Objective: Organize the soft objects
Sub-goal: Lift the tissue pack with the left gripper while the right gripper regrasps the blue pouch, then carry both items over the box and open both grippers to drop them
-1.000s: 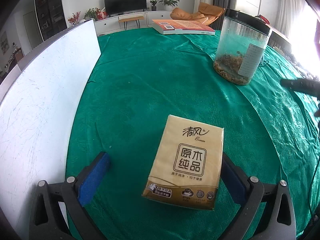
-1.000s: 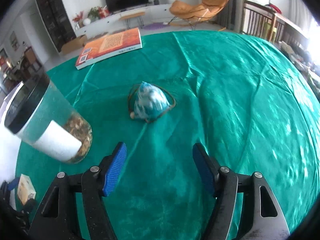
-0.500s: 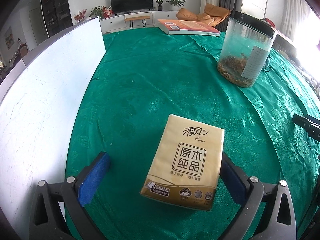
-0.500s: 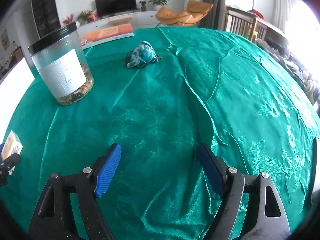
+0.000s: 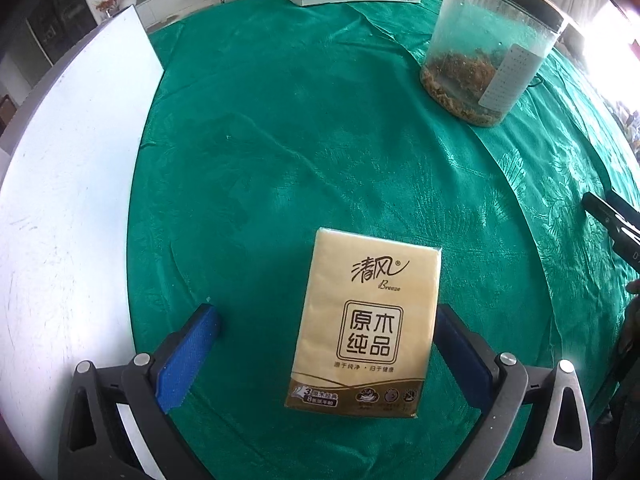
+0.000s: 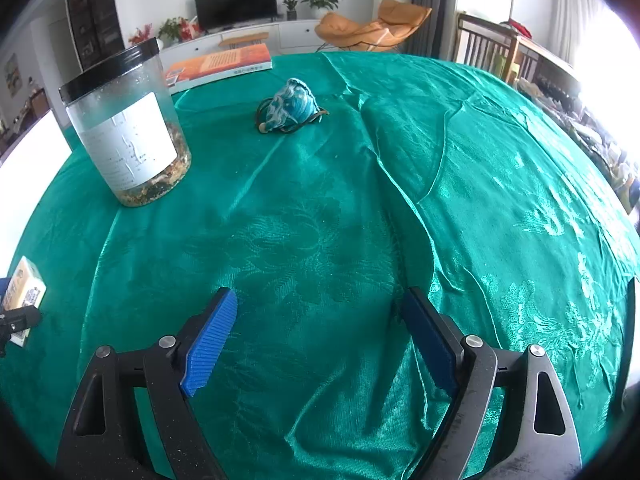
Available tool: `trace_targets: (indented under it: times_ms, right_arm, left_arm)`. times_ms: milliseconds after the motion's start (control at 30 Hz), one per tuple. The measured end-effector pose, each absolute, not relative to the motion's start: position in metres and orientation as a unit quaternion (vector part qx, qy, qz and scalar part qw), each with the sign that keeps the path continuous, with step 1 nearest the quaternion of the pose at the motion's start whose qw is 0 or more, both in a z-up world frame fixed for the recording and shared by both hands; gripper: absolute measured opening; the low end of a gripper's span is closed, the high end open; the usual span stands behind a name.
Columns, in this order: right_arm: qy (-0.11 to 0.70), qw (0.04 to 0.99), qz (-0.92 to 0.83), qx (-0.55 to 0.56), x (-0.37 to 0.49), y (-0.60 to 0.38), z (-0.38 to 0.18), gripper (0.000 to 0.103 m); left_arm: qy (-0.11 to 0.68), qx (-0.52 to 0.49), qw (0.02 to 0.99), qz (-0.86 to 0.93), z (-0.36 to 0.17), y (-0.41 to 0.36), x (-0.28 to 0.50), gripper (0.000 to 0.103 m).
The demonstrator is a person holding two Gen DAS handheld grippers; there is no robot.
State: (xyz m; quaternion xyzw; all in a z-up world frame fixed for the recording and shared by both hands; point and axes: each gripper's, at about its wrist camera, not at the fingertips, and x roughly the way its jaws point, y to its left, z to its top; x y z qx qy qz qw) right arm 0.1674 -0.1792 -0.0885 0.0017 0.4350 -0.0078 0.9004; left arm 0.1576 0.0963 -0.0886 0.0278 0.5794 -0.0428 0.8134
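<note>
A tan tissue pack lies flat on the green tablecloth between the fingers of my left gripper, against the right pad; the left pad stands apart from it. That gripper is open. The pack also shows at the left edge of the right wrist view. A blue-and-white soft pouch with a brown cord lies far ahead of my right gripper, which is open and empty over the cloth.
A clear jar with a black lid stands between pack and pouch. An orange book lies at the table's far edge. A white board borders the cloth on the left. The cloth has raised folds.
My right gripper has pulled back from the pouch and turned, so pouch and jar now sit farther off. My left gripper has tilted slightly over the pack, its jaws unchanged.
</note>
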Motion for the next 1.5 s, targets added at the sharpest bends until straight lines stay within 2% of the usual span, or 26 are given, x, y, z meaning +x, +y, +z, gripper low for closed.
trace_targets:
  times_ms: [100,133,167,267,333,533,567,600,767,967,1167,1367,1400,1433,1500]
  right_arm:
    - [0.423,0.906,0.01,0.032,0.167,-0.188,-0.085,0.087]
    - [0.408,0.911,0.018,0.061,0.172,-0.196,-0.08,0.087]
    - [0.395,0.914,0.022,0.089,0.181,-0.206,-0.073,0.086]
    - [0.389,0.913,0.031,0.116,0.233,-0.223,-0.05,0.086]
    - [0.415,0.901,0.063,0.107,0.278,-0.218,-0.045,0.086]
    - [0.468,0.877,0.105,-0.013,0.35,-0.164,-0.068,0.082]
    - [0.476,0.874,0.088,-0.031,0.353,-0.161,-0.072,0.046]
    - [0.474,0.876,0.083,-0.024,0.353,-0.162,-0.071,0.043]
    - [0.461,0.883,0.084,0.033,0.34,-0.174,-0.039,0.043]
    - [0.405,0.908,0.107,0.003,0.307,-0.149,0.057,0.043]
    - [0.35,0.912,0.212,-0.029,0.251,-0.063,0.156,0.043]
    - [0.337,0.88,0.335,-0.019,0.199,0.044,0.196,0.043]
    - [0.342,0.87,0.355,-0.016,0.193,0.064,0.193,0.043]
    - [0.349,0.86,0.372,-0.014,0.187,0.082,0.188,0.043]
    - [0.367,0.839,0.402,-0.011,0.178,0.119,0.169,0.045]
  left_arm:
    - [0.548,0.039,0.833,-0.062,-0.08,0.091,0.148,0.064]
    - [0.543,0.042,0.836,-0.062,-0.078,0.09,0.146,0.056]
    - [0.541,0.034,0.838,-0.064,-0.077,0.091,0.146,0.053]
    - [0.535,-0.01,0.842,-0.066,-0.072,0.101,0.147,0.053]
    - [0.528,-0.028,0.847,-0.056,-0.067,0.109,0.149,0.053]
    - [0.515,-0.084,0.852,-0.046,-0.049,0.129,0.17,0.053]
    - [0.511,-0.09,0.854,-0.048,-0.044,0.13,0.173,0.053]
    - [0.506,-0.095,0.856,-0.05,-0.04,0.13,0.177,0.053]
    - [0.479,-0.108,0.869,-0.063,-0.011,0.126,0.194,0.053]
    - [0.428,-0.146,0.889,-0.076,0.043,0.149,0.198,0.053]
    - [0.389,-0.157,0.907,-0.041,0.09,0.218,0.154,0.053]
    - [0.379,-0.126,0.915,0.057,0.108,0.299,0.09,0.055]
    - [0.384,-0.117,0.913,0.076,0.106,0.309,0.082,0.062]
    - [0.389,-0.11,0.91,0.091,0.102,0.316,0.075,0.079]
    - [0.388,-0.104,0.909,0.112,0.096,0.329,0.06,0.098]
